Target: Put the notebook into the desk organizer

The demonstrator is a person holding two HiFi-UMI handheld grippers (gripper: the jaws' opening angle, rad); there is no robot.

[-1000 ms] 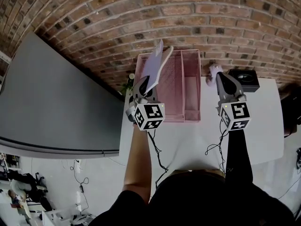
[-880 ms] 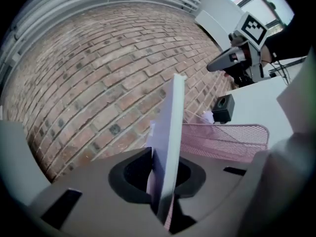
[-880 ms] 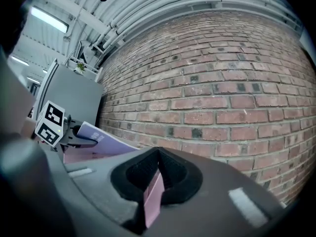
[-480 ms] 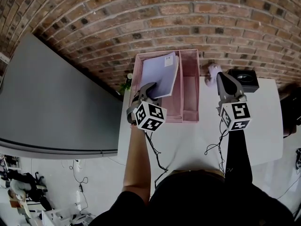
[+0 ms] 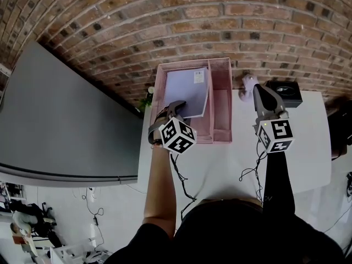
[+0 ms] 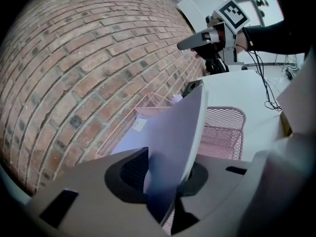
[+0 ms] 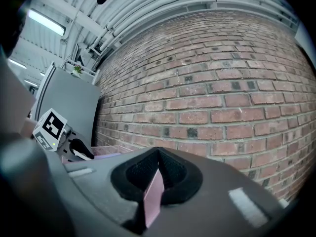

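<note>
Notebook: the light purple notebook point(image 5: 188, 89) lies in the wide left part of the pink mesh desk organizer point(image 5: 223, 111).
Left side: the left hand-held gripper point(image 5: 179, 104) points down at the notebook's near left corner. Its jaws have just been opening and it has let go. The corner sits between the jaws, with a dark gap on one side.
Right side: the right hand-held gripper point(image 5: 256, 87) is held level, just to the right of the desk organizer. It is clenched on a thin pink piece point(image 7: 154, 194).
Organizer's place: it stands on the white bench point(image 5: 220, 169), with its back at the brick wall point(image 5: 165, 15).
Black box: the black box point(image 5: 284, 91) sits on the bench near the right hand-held gripper's tip.
</note>
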